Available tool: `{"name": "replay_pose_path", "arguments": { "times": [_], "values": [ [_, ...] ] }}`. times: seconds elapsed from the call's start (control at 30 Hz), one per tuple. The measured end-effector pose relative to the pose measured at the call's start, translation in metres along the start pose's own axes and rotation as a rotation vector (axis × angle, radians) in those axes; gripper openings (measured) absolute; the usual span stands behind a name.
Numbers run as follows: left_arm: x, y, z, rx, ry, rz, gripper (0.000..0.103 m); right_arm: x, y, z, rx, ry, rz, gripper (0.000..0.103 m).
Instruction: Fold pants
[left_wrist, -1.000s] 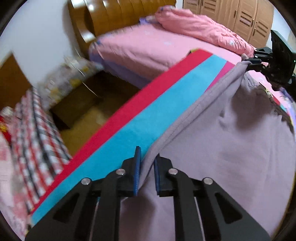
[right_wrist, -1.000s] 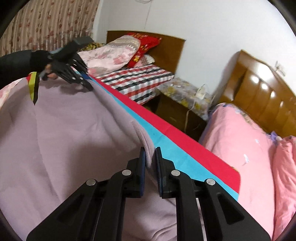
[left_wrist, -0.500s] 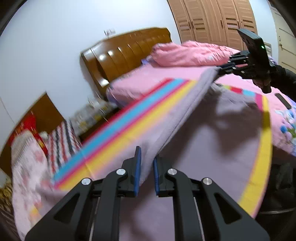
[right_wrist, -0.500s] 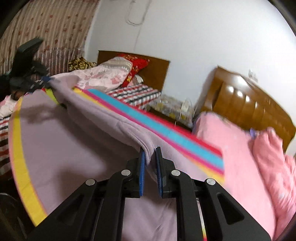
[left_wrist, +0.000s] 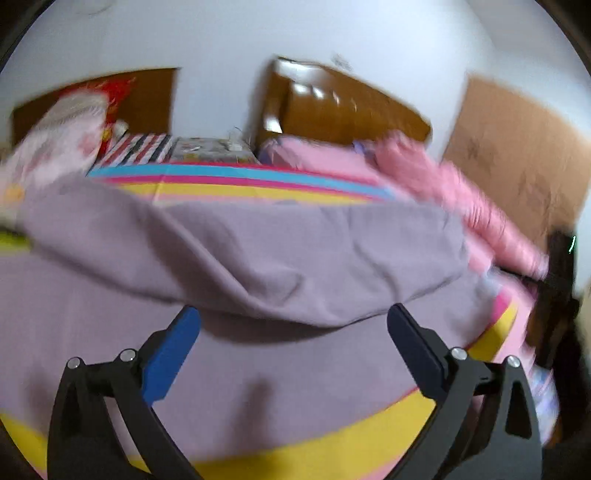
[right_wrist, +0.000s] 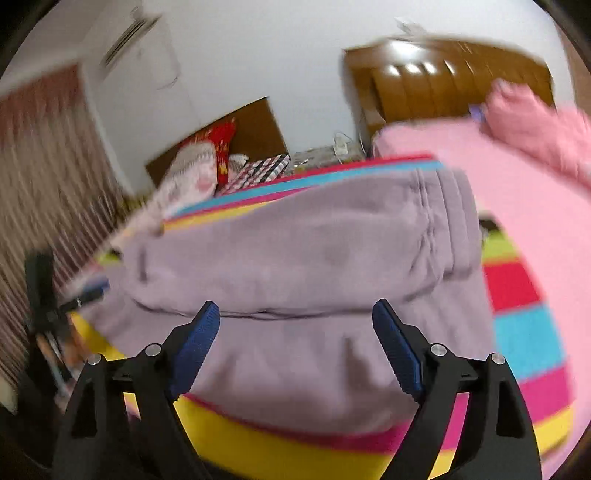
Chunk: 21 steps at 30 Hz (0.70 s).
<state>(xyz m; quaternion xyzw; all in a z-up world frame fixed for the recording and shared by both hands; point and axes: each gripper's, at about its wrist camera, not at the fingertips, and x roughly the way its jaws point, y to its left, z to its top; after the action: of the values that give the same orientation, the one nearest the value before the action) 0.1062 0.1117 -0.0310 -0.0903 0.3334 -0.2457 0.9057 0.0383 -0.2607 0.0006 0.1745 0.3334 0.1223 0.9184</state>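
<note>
The mauve pants (left_wrist: 258, 258) lie folded over on themselves on a striped rainbow cloth (left_wrist: 332, 446); the folded edge runs across just beyond my fingers. They also show in the right wrist view (right_wrist: 295, 251), waistband seams to the right. My left gripper (left_wrist: 293, 332) is open and empty, just short of the fold. My right gripper (right_wrist: 295, 325) is open and empty, just short of the fold. Each view shows the other gripper blurred at its edge: the right one (left_wrist: 557, 295), the left one (right_wrist: 48, 295).
The striped cloth (right_wrist: 517, 332) covers the work surface. A pink bed (left_wrist: 424, 177) with a wooden headboard (left_wrist: 332, 107) stands behind, a second bed with a striped blanket (left_wrist: 140, 146) to the left, a nightstand (left_wrist: 210, 149) between them. Both views are motion-blurred.
Both grippers held the pants' edge lifted; now both have opened and let go. The pants lie folded over on the cloth. Both cameras have swung to face the beds.
</note>
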Motion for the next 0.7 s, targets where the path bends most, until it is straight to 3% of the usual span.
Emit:
{"name": "replay_pose_path", "arguments": {
  "times": [0.1,0.2,0.27,0.37,0.47,0.53,0.7],
  "values": [
    [0.001,0.009,-0.009,-0.154,0.021,-0.047,0.101,0.012,-0.01,-0.001,0.137,0.034,0.006,0.077],
    [0.009,0.018,-0.017,-0.207,0.033,-0.043,0.101,0.029,-0.021,0.005,0.215,0.044,-0.104,0.073],
    [0.017,0.021,-0.02,-0.224,0.061,-0.033,0.101,0.037,-0.038,0.01,0.326,0.036,-0.089,0.072],
    [0.018,0.022,-0.026,-0.188,0.054,-0.014,0.101,0.04,-0.05,0.021,0.395,-0.005,-0.078,0.067],
    [0.019,0.018,-0.03,-0.143,0.047,0.005,0.101,0.042,-0.061,0.034,0.412,-0.027,-0.191,0.067],
    [0.02,0.016,-0.032,-0.131,0.04,0.004,0.101,0.052,-0.074,0.037,0.472,0.032,-0.177,0.067],
    [0.017,0.018,-0.038,-0.125,0.042,-0.004,0.101,0.06,-0.095,0.049,0.524,0.048,-0.114,0.07]
  ]
}}
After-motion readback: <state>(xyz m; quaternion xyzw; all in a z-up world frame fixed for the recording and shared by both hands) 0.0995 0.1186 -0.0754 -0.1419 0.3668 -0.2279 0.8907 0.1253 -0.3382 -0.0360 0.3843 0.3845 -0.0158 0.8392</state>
